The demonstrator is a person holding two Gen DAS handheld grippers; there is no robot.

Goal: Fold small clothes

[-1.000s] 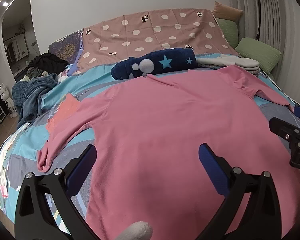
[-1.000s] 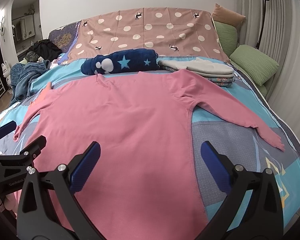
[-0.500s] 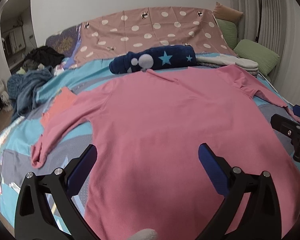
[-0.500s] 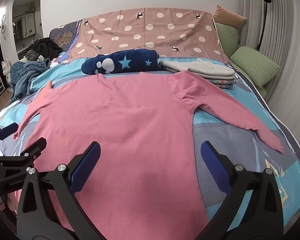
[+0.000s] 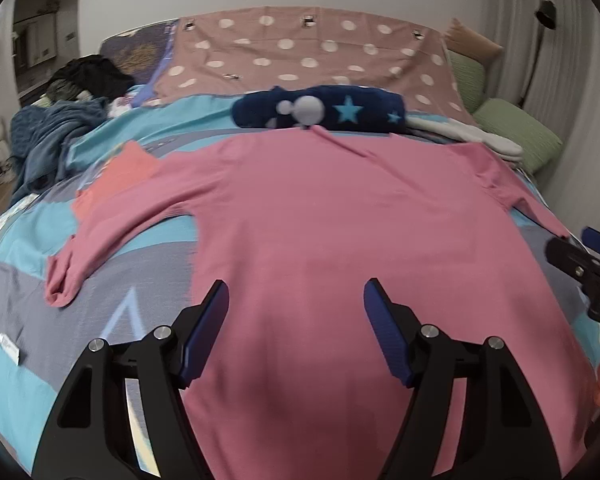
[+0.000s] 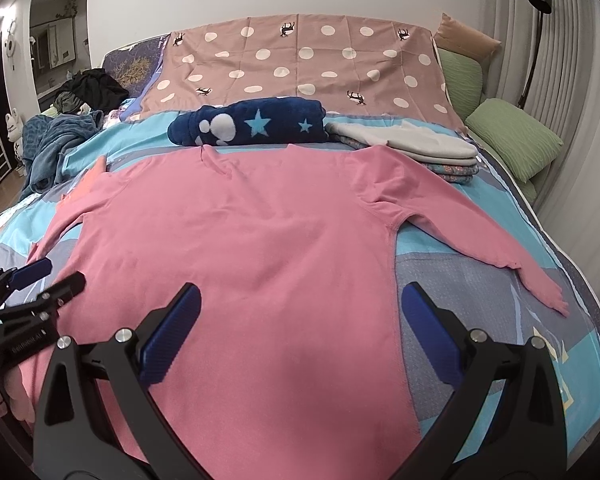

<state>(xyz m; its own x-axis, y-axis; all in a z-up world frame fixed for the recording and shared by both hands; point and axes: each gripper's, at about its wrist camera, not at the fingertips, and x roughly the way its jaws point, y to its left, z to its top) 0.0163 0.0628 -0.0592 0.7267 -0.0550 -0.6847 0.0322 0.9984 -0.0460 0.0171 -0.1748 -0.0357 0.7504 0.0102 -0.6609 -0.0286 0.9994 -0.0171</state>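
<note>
A pink long-sleeved shirt [image 5: 340,220] lies spread flat on the bed, neck towards the headboard, both sleeves out to the sides; it also shows in the right wrist view [image 6: 240,240]. My left gripper [image 5: 296,300] is open and empty, hovering over the shirt's lower left part. My right gripper [image 6: 300,304] is open and empty above the shirt's lower right edge. Each gripper shows at the side of the other's view: the right one [image 5: 580,256] and the left one [image 6: 32,280].
A patchwork bedspread [image 6: 480,280] covers the bed. A navy star blanket [image 6: 252,126] and a stack of folded clothes [image 6: 420,148] lie beyond the collar. A heap of blue and dark clothes [image 5: 56,128] lies far left. Green pillows [image 6: 512,136] sit far right.
My left gripper's view has swung left and its jaws have narrowed somewhat, still open. The right gripper has barely moved. The shirt lies as before.
</note>
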